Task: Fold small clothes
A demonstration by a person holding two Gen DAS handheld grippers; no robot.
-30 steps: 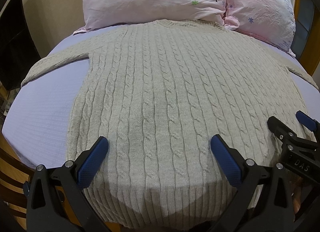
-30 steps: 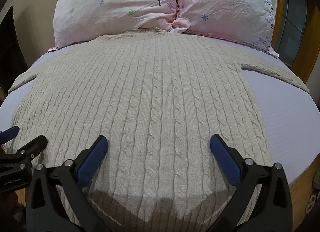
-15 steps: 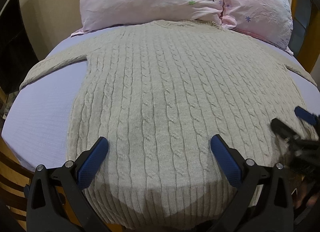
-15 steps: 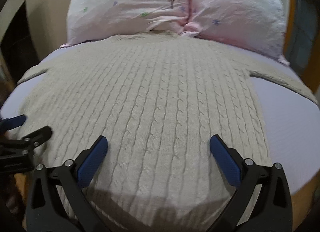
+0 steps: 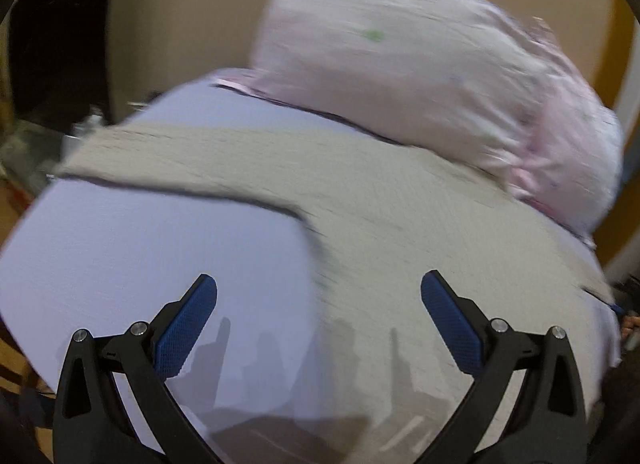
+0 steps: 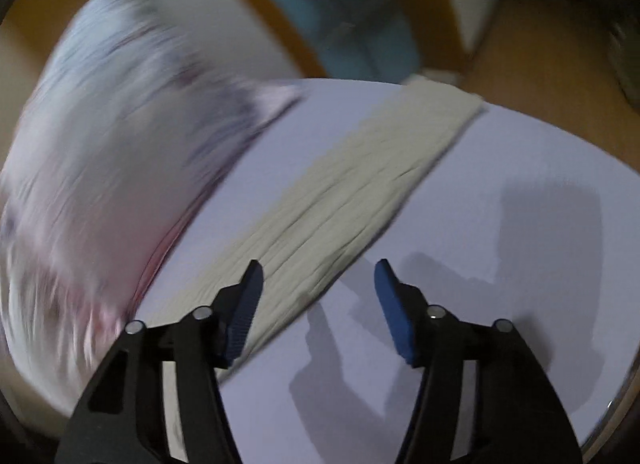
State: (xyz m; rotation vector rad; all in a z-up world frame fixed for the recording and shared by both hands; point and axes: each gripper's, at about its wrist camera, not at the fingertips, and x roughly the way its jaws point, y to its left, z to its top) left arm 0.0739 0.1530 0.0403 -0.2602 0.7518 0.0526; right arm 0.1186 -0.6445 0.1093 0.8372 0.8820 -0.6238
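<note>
A beige cable-knit sweater (image 5: pixel 420 224) lies flat on the lavender bed sheet (image 5: pixel 160 256). Its left sleeve (image 5: pixel 168 152) stretches out to the left in the blurred left wrist view. My left gripper (image 5: pixel 318 320) is open and empty, above the sweater's left side edge near the armpit. In the right wrist view the right sleeve (image 6: pixel 360 188) runs away towards the bed's far edge. My right gripper (image 6: pixel 318 304) is open and empty, low over the near part of that sleeve.
Pink flowered pillows (image 5: pixel 420 72) lie at the head of the bed; one also shows in the right wrist view (image 6: pixel 108 168). A wooden bed frame and floor (image 6: pixel 540 76) lie beyond the sheet (image 6: pixel 500 264). Both views are motion-blurred.
Both grippers have swung apart from the sweater's hem: the left towards the left sleeve, the right out over the right sleeve. The right jaws look somewhat narrower. The sweater has not moved.
</note>
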